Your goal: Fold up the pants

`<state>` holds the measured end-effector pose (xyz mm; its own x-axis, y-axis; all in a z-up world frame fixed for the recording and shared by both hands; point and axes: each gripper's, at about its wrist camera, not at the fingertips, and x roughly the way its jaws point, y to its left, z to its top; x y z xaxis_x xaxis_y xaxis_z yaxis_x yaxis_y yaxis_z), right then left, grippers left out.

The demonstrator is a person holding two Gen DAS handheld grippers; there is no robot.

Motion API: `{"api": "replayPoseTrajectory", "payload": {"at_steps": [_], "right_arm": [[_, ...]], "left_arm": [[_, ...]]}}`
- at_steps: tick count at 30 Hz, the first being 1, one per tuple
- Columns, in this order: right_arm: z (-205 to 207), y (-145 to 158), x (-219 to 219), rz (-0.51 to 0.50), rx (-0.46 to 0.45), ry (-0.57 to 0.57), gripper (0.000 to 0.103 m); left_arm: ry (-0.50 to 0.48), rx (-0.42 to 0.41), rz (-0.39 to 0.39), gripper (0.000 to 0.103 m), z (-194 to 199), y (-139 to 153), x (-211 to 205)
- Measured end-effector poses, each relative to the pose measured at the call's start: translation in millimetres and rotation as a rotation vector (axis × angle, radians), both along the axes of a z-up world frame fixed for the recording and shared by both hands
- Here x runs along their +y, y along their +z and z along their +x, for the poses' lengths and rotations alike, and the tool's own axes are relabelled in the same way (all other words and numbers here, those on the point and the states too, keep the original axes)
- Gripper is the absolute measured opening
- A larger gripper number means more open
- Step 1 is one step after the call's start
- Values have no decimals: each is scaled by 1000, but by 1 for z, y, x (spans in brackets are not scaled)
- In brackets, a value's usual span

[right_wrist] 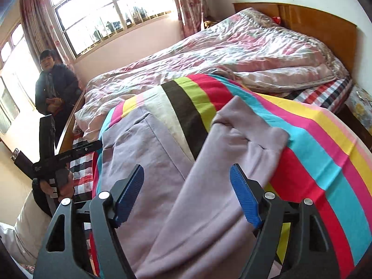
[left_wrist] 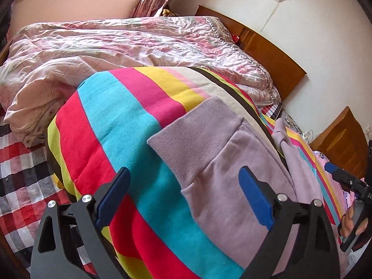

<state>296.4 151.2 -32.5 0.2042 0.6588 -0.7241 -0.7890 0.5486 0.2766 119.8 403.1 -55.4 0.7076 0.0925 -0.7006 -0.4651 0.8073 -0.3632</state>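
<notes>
Lilac pants [left_wrist: 234, 181] lie on a striped blanket [left_wrist: 121, 125] on the bed. In the left wrist view a wide ribbed cuff [left_wrist: 186, 139] points up and to the left. My left gripper [left_wrist: 184, 174] hovers over it, open, with nothing pressed between its blue pads. In the right wrist view the pants [right_wrist: 148, 153] spread to the left, and a rumpled leg [right_wrist: 239, 139] runs up between the jaws. My right gripper [right_wrist: 187, 172] is open above that leg, its pads clear of the cloth. Its blue fingertip [left_wrist: 330, 167] shows at the right edge of the left wrist view.
A crumpled pink floral quilt [right_wrist: 220, 53] covers the far half of the bed, against a wooden headboard [right_wrist: 320, 25]. Red checked sheet [left_wrist: 21, 169] shows at the bed's edge. A person [right_wrist: 55, 83] stands by the window. A wooden nightstand [left_wrist: 339, 139] is beside the bed.
</notes>
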Motion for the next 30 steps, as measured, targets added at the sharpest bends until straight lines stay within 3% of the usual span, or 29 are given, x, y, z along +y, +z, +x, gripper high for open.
{"api": "replayPoseTrajectory", "payload": {"at_steps": [4, 7, 8, 10, 11, 12, 14, 18, 22, 25, 26, 27, 28, 29, 30], "right_arm": [[30, -10, 95, -56, -3, 134, 71], [37, -26, 136, -100, 26, 184, 64], [37, -34, 147, -120, 37, 202, 62], [29, -43, 155, -145, 25, 232, 46], [24, -43, 152, -125, 26, 252, 37], [20, -41, 149, -114, 17, 257, 16], [10, -31, 146, -106, -54, 251, 12], [9, -5, 143, -36, -100, 210, 10], [18, -30, 161, -98, -68, 171, 11], [28, -50, 164, -108, 4, 139, 16], [34, -45, 157, -97, 44, 118, 21], [40, -36, 146, -75, 79, 97, 42], [44, -22, 130, -30, 91, 84, 61], [49, -6, 109, 20, 77, 65, 64], [54, 9, 85, 59, 66, 40, 64]], "left_arm": [[27, 30, -3, 91, 18, -10, 8], [37, 58, 17, 86, 24, -20, 9], [44, 57, 25, 80, 24, -21, 8], [53, 65, 50, 64, 23, -21, 7], [54, 66, 60, 49, 21, -19, 6], [51, 52, 63, 25, 19, -17, 7], [35, 25, 80, 7, 15, -9, 5], [48, -39, 159, 5, 11, 16, -1], [76, 27, 191, 5, 25, 14, 1], [94, 101, 165, 14, 34, -8, 8], [113, 102, 189, 28, 32, -7, 8], [145, 110, 230, 60, 29, -3, 5], [182, 99, 277, 78, 24, 4, 1], [213, 67, 320, 93, 18, 12, -4], [213, 33, 341, 93, 12, 21, -12]]}}
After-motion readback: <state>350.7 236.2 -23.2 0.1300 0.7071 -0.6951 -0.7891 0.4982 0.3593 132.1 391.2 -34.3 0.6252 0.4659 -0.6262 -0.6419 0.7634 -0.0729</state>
